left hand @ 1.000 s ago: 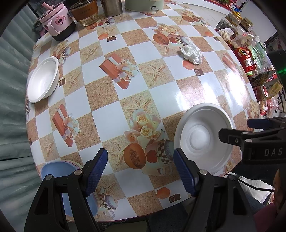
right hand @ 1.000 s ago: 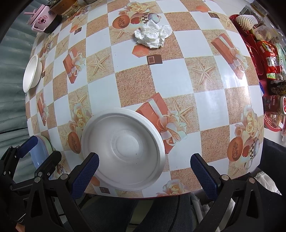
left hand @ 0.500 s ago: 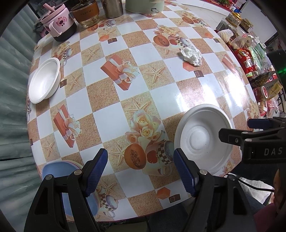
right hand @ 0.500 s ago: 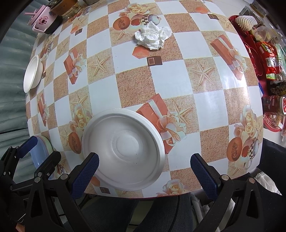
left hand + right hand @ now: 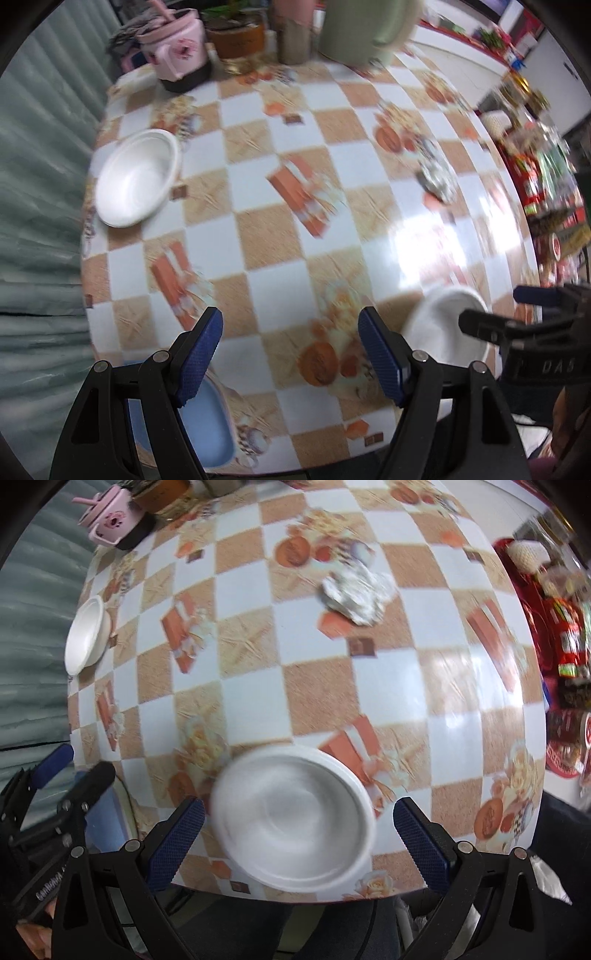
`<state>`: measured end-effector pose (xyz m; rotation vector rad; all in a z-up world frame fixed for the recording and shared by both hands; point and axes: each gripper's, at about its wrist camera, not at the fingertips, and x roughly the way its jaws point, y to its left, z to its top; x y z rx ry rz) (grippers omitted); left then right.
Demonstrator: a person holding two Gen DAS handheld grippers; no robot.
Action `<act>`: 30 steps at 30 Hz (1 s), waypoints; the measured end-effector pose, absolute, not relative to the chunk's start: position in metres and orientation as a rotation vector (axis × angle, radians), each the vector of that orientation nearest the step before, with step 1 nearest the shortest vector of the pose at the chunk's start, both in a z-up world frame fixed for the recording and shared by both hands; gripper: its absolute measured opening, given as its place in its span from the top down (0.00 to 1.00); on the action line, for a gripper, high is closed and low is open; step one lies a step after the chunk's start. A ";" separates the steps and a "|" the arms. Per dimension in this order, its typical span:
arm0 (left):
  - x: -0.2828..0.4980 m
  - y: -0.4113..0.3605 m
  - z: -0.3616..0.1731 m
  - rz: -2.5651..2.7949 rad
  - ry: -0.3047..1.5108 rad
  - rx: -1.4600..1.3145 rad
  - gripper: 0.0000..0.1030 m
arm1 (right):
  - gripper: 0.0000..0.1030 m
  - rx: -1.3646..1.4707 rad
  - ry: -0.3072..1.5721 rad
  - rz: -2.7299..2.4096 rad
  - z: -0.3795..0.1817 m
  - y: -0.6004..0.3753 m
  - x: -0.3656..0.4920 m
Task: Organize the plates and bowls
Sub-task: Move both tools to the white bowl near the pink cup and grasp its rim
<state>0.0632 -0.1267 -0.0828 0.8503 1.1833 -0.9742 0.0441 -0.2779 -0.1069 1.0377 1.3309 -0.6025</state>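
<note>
Left gripper [image 5: 290, 356] jaws spread, nothing between them, above the near edge of the checked table [image 5: 280, 236]; right gripper [image 5: 297, 843] also spread wide, pads clear of the white plate [image 5: 295, 818] that lies flat at the near edge; white bowl [image 5: 136, 182] upright at the far left edge; blue plate [image 5: 205, 424] at the near left corner, partly behind the left gripper; crumpled tissue [image 5: 356, 590] far right of centre; pink cup [image 5: 175, 50] at the far left end.

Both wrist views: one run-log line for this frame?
left gripper: open, empty | right gripper: open, above white plate | white bowl: far left | blue plate: near edge
</note>
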 end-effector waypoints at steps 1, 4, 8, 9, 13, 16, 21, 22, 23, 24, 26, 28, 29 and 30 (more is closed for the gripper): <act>0.072 -0.127 -0.080 -0.960 1.178 0.833 0.23 | 0.00 1.031 1.328 -0.593 -0.104 -0.279 0.054; 0.101 -0.126 -0.073 -0.912 1.167 0.785 0.23 | 0.00 1.010 1.320 -0.563 -0.097 -0.280 0.081; 0.151 -0.120 -0.069 -0.818 1.169 0.710 0.23 | 0.00 0.970 1.310 -0.512 -0.087 -0.277 0.123; 0.161 -0.118 -0.068 -0.797 1.170 0.695 0.23 | 0.00 0.960 1.307 -0.500 -0.085 -0.276 0.133; 0.217 -0.117 -0.071 -0.693 1.170 0.643 0.23 | 0.00 0.936 1.296 -0.471 -0.083 -0.274 0.180; 0.248 -0.117 -0.077 -0.631 1.171 0.609 0.23 | 0.00 0.935 1.284 -0.462 -0.086 -0.276 0.213; 0.292 -0.122 -0.097 -0.561 1.189 0.587 0.23 | 0.00 0.959 1.246 -0.472 -0.097 -0.288 0.261; 0.297 -0.124 -0.102 -0.556 1.191 0.590 0.23 | 0.00 0.967 1.236 -0.477 -0.100 -0.291 0.271; 0.301 -0.127 -0.108 -0.550 1.191 0.599 0.23 | 0.00 0.973 1.227 -0.478 -0.103 -0.294 0.280; 0.306 -0.129 -0.115 -0.541 1.189 0.613 0.23 | 0.00 0.976 1.219 -0.479 -0.108 -0.297 0.291; 0.317 -0.133 -0.127 -0.529 1.197 0.632 0.23 | 0.00 0.976 1.212 -0.478 -0.114 -0.300 0.306; 0.326 -0.136 -0.139 -0.524 1.210 0.641 0.23 | 0.00 0.976 1.211 -0.482 -0.123 -0.303 0.320; 0.330 -0.138 -0.145 -0.522 1.218 0.647 0.23 | 0.00 0.978 1.212 -0.484 -0.126 -0.305 0.325; 0.332 -0.139 -0.150 -0.522 1.223 0.652 0.23 | 0.00 0.980 1.213 -0.488 -0.131 -0.306 0.329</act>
